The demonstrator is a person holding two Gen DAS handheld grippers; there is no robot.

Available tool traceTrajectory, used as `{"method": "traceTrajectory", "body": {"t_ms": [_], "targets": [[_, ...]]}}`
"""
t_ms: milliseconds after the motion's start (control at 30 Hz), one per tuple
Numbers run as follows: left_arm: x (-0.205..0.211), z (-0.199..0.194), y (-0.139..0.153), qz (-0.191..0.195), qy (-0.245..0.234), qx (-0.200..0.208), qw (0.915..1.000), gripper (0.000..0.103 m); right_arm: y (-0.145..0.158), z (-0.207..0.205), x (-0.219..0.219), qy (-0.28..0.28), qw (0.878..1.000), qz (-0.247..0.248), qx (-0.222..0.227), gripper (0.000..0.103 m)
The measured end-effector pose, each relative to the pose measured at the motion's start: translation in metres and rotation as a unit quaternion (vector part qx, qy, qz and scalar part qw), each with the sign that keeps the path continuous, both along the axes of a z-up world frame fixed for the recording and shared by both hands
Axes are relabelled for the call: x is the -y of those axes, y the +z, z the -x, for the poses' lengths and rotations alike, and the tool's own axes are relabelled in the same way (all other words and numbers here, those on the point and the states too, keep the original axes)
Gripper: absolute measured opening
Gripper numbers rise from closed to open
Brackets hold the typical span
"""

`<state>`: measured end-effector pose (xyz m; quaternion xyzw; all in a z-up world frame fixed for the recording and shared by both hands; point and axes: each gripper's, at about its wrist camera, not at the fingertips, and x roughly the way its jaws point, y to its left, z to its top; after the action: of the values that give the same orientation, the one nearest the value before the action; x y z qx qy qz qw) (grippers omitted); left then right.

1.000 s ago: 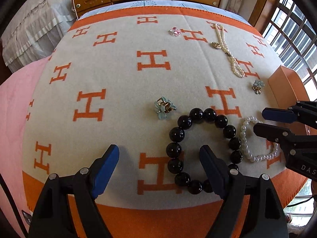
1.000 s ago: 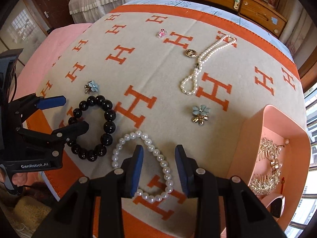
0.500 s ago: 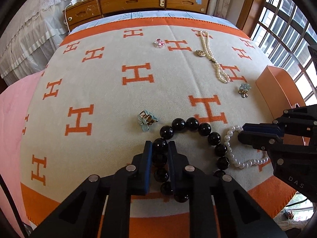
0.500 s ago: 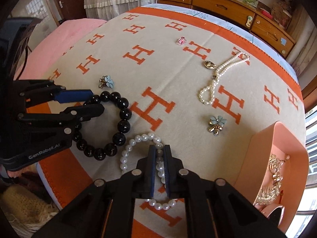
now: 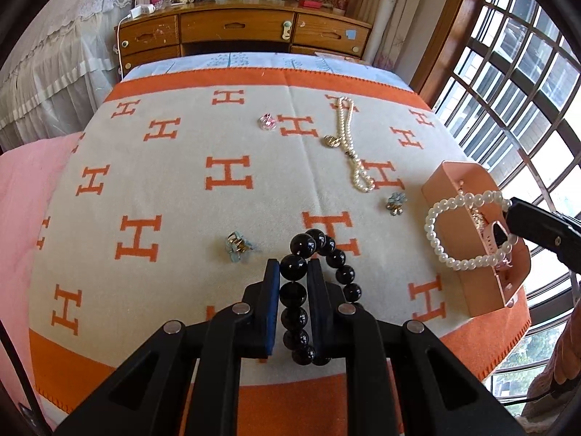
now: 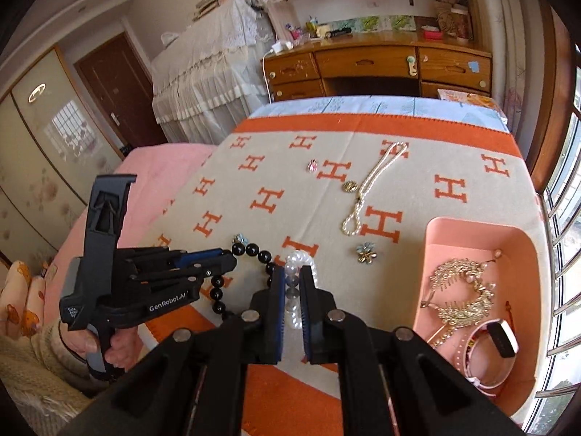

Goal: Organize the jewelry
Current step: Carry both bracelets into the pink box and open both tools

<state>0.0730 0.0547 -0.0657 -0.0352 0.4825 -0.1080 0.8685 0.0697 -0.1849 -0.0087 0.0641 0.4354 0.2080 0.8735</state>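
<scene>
Orange-and-cream blanket (image 5: 225,196), wooden dresser (image 5: 239,34), latticed window (image 5: 519,83)

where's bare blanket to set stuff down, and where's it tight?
Free: the blanket's left half, bordered by the pink crystal, the near flower clip and the pink sheet. Crowded: the right side, where the pearl necklace, second flower clip and pink tray sit close.
</scene>
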Motion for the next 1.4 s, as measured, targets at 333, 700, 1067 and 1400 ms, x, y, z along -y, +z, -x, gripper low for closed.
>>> {"method": "traceTrajectory", "body": {"t_ms": [333, 700, 1067, 1400], "targets": [[0.060, -0.001, 0.075, 0.018, -0.076, 0.075, 0.9942, 0.012, 0.037, 0.027, 0.086, -0.129, 0.988, -0.056, 0.061, 0.007], [0.167, -0.012, 0.099, 0.032, -0.184, 0.098, 0.9775, 0.012, 0.009, 0.047, 0.126, -0.187, 0.980, -0.060, 0.025, 0.007], [0.238, -0.020, 0.039, 0.001, -0.229, 0.051, 0.9721, 0.012, -0.011, 0.065, 0.137, -0.202, 0.978, -0.051, 0.003, 0.008], [0.227, -0.014, 0.026, -0.008, -0.223, 0.046, 0.9736, 0.013, -0.014, 0.058, 0.126, -0.188, 0.981, -0.041, 0.005, 0.008]]}}
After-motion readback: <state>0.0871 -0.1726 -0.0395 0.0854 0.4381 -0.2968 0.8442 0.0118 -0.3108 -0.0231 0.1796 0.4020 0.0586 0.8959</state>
